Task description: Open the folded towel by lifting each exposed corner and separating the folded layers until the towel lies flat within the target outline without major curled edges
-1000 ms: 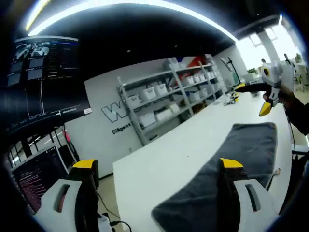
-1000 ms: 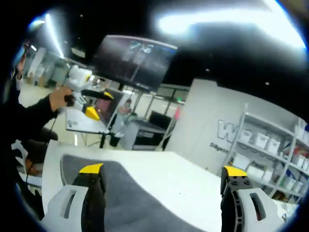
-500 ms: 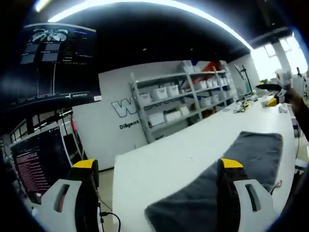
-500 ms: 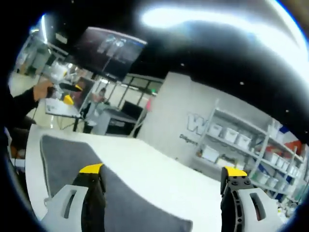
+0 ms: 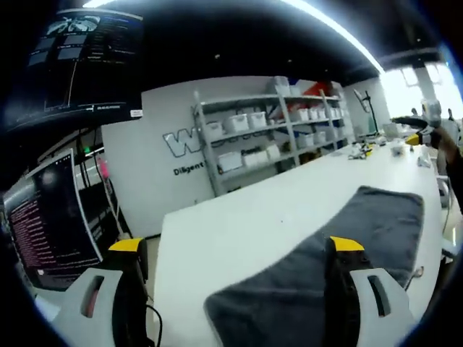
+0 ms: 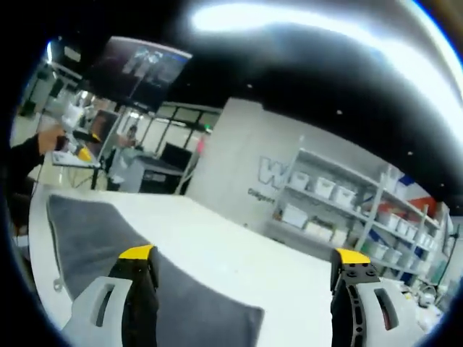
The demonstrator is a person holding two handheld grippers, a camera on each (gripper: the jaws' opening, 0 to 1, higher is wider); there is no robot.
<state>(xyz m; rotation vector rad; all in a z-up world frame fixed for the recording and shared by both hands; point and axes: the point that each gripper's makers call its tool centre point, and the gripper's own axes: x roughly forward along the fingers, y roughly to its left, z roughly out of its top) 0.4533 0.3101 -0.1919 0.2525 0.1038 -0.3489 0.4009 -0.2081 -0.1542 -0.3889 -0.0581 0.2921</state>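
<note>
Your grey folded towel (image 5: 340,246) lies flat on the white table (image 5: 239,231), long axis running from the near table edge toward the far end w/ the windows. Your left gripper (image 5: 235,249) hangs above the near end, jaws wide apart, holding nothing. In the right gripper view, your right gripper (image 6: 242,256) is likewise spread & empty over the towel's (image 6: 94,238) opposite end. Shelves w/ white bins (image 5: 268,137) stand behind.

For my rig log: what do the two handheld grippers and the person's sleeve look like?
The left gripper has two jaws with white moulded housings, each with a slot, black inner faces and yellow tips. The right gripper has the same white, black and yellow build. The person's sleeve is dark. The grey towel lies on the white table.
</note>
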